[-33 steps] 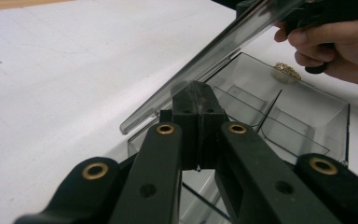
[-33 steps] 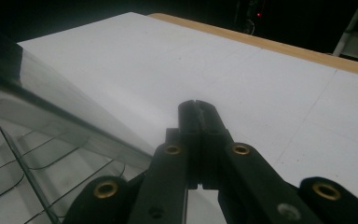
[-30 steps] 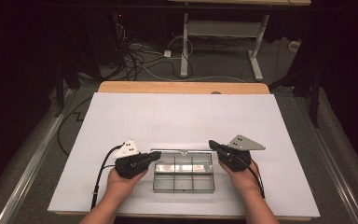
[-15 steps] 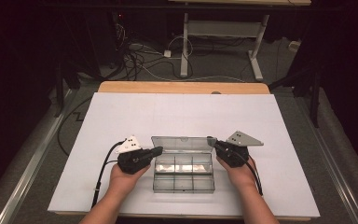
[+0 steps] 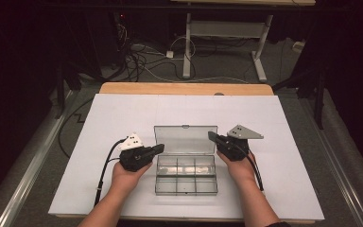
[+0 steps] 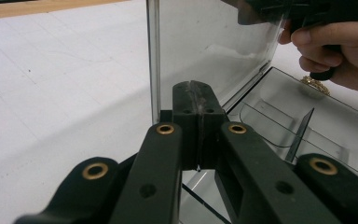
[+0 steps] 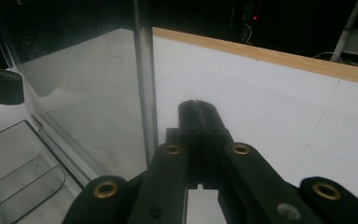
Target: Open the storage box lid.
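White sheet-covered table point(image 5: 123, 118) under dark surroundings carries a clear plastic compartment box point(image 5: 186, 175), long axis across me, its transparent hinged lid point(image 5: 184, 139) raised. My left gripper point(image 5: 157, 149) and right gripper point(image 5: 212, 137), both shut and empty, flank the lid's side edges, about equally near.

Two black plastic handheld grippers, left point(image 5: 158, 149) and right point(image 5: 211, 137), each with paired flat black jaws on linked arms pinned by brass-ringed rivets. Pale three-cornered plate point(image 5: 131, 141) with dark dots atop the left, grey one point(image 5: 244, 132) atop the right. Black cable point(image 5: 105, 165) trailing from each. Bare forearms, no sleeves.
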